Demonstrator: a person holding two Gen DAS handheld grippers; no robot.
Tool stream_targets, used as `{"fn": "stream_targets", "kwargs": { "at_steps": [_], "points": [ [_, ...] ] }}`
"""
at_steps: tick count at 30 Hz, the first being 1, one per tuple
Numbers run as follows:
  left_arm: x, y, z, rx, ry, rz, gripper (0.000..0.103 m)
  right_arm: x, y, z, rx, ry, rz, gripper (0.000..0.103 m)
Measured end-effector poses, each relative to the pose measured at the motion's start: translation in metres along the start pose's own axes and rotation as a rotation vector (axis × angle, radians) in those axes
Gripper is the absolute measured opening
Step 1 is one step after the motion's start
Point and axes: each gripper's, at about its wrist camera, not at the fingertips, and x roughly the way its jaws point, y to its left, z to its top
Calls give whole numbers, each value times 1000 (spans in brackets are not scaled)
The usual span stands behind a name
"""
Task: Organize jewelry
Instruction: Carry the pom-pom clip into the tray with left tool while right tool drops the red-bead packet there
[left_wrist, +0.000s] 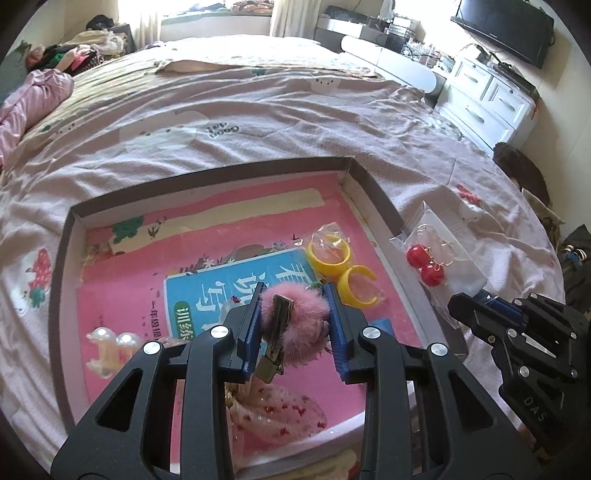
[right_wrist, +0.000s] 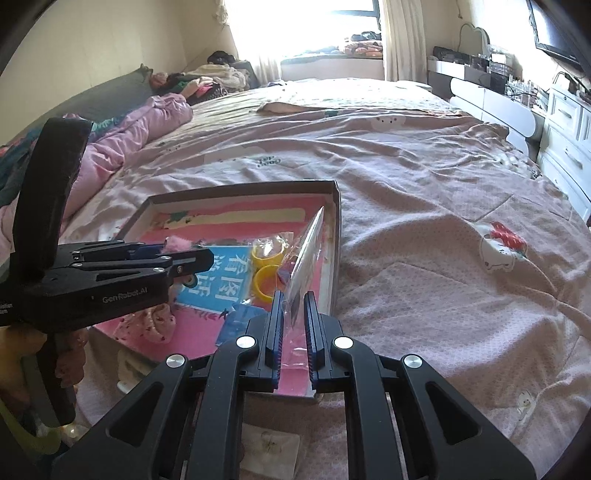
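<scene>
A shallow cardboard box lid (left_wrist: 364, 177) with a pink printed bottom lies on the bed. My left gripper (left_wrist: 295, 314) is shut on a pink fluffy hair clip (left_wrist: 295, 314) and holds it above the box; it also shows in the right wrist view (right_wrist: 122, 258). My right gripper (right_wrist: 293, 314) is shut on a clear plastic bag (right_wrist: 308, 243), held edge-on over the box's right rim. In the left wrist view that bag (left_wrist: 439, 247) shows red cherry earrings (left_wrist: 424, 264) inside. Two yellow rings (left_wrist: 341, 266) lie in the box.
In the box lie a pearly white clip (left_wrist: 110, 347) at the left and a sheer pink scrunchie (left_wrist: 280, 413) at the near edge. A pink quilt (right_wrist: 140, 125) is bunched at the bed's left. White drawers (left_wrist: 487, 99) and a TV (left_wrist: 506, 26) stand at the right.
</scene>
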Motion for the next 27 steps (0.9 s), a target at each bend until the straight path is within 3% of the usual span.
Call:
{"fn": "stream_targets", "kwargs": {
  "at_steps": [11, 21, 27],
  "points": [
    [-1, 15, -6, -26, -11, 1, 40, 19, 7, 3, -7, 26, -15, 11],
    [-30, 19, -14, -32, -53, 17, 51, 24, 7, -6, 19, 76, -19, 17],
    [-49, 20, -20, -51, -76, 22, 56, 10, 8, -10, 25, 68, -13, 34]
  ]
}}
